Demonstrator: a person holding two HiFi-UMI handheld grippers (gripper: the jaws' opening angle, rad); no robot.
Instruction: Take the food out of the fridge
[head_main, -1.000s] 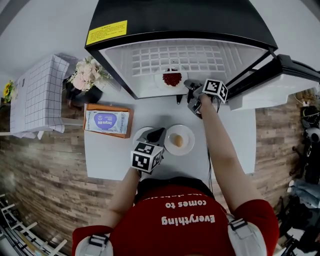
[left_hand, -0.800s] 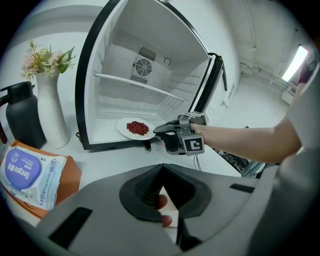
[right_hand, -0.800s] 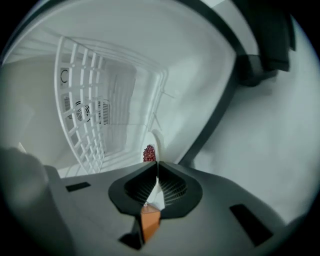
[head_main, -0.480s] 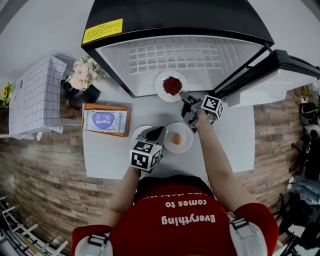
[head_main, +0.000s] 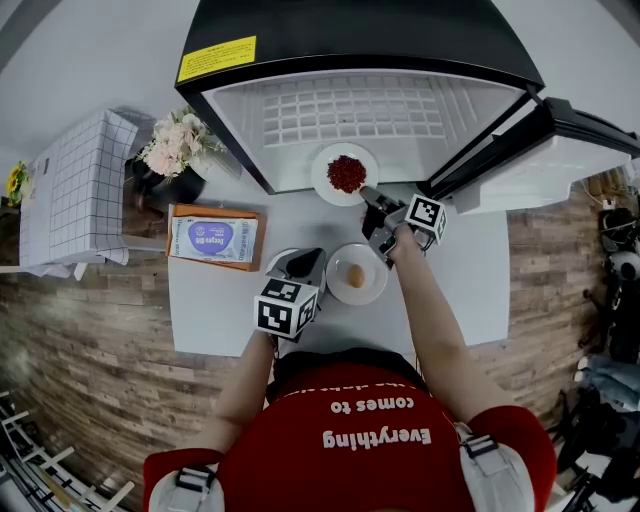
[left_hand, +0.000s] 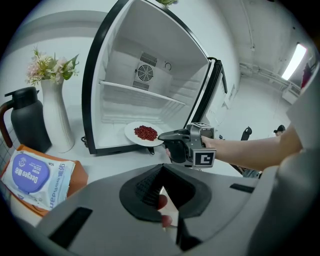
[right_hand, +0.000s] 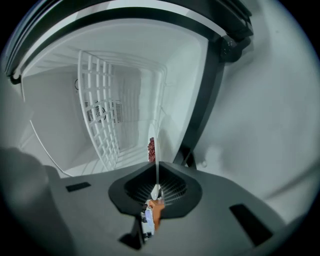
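A white plate of red beans (head_main: 345, 173) sits at the front lip of the open fridge (head_main: 250, 130), half over the table. My right gripper (head_main: 369, 194) is shut on its near rim. Its jaws have just been closing, with the rim between them. In the right gripper view the plate (right_hand: 151, 149) shows edge-on in the gripper (right_hand: 156, 188). My left gripper (head_main: 305, 263) rests low over a small white plate (head_main: 280, 263), shut on its edge (left_hand: 161, 192). Beside it stands a plate (head_main: 374, 262) with a round bun (head_main: 355, 277).
The fridge door (head_main: 560, 150) stands open at the right. A tissue pack on an orange tray (head_main: 213, 240), a vase of flowers (head_main: 172, 150), a black kettle (left_hand: 27, 120) and a white grid box (head_main: 75, 190) are on the left. The table (head_main: 460, 270) is white.
The plate of beans has come from inside the fridge out to its front lip, along with my right gripper. The left gripper has stayed where it was.
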